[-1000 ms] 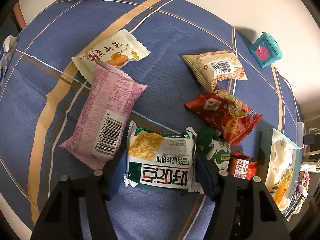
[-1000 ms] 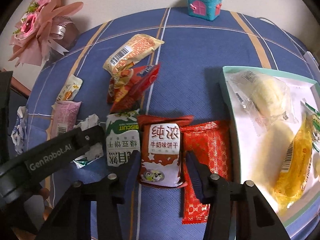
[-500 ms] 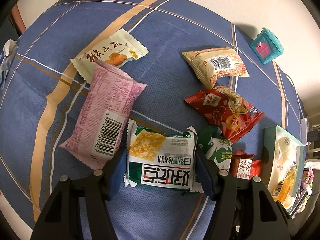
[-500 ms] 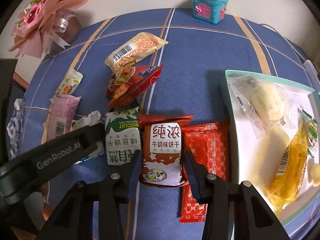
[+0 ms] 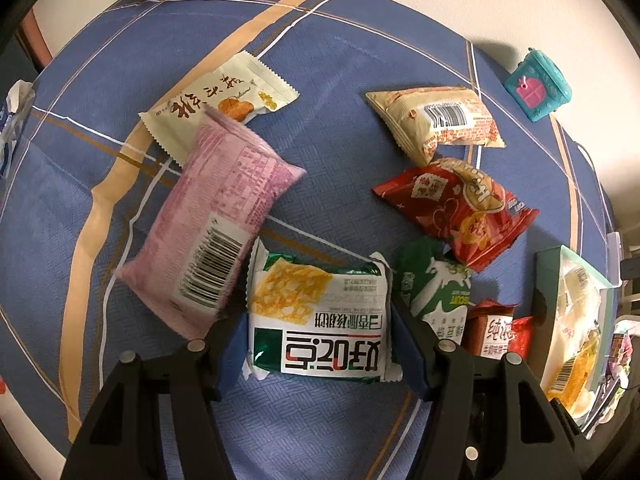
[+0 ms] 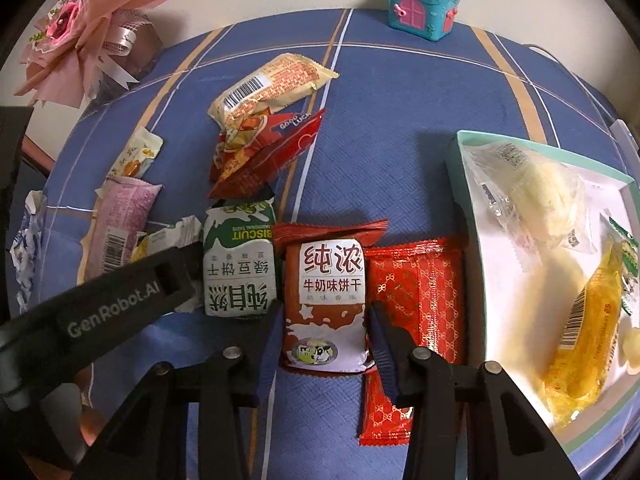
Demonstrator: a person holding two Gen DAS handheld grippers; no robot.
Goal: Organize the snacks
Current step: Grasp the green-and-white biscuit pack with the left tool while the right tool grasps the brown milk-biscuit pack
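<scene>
The green-and-white cracker pack [image 5: 320, 320] lies on the blue-clothed counter [image 5: 340, 128], pink packet [image 5: 212, 224] and green biscuit pack [image 5: 436, 296] crowding either side. The left hand-held gripper [image 5: 320, 344] grips it. The right hand-held gripper [image 6: 324, 332] clasps the brown milk-biscuit pack [image 6: 326, 300], beside the white tray [image 6: 464, 184].

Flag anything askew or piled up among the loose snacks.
The red packet lies on the tan packet's end and the green biscuit pack's top. The pink pack covers a corner of the cream packet. Nothing looks torn or spilled.
</scene>
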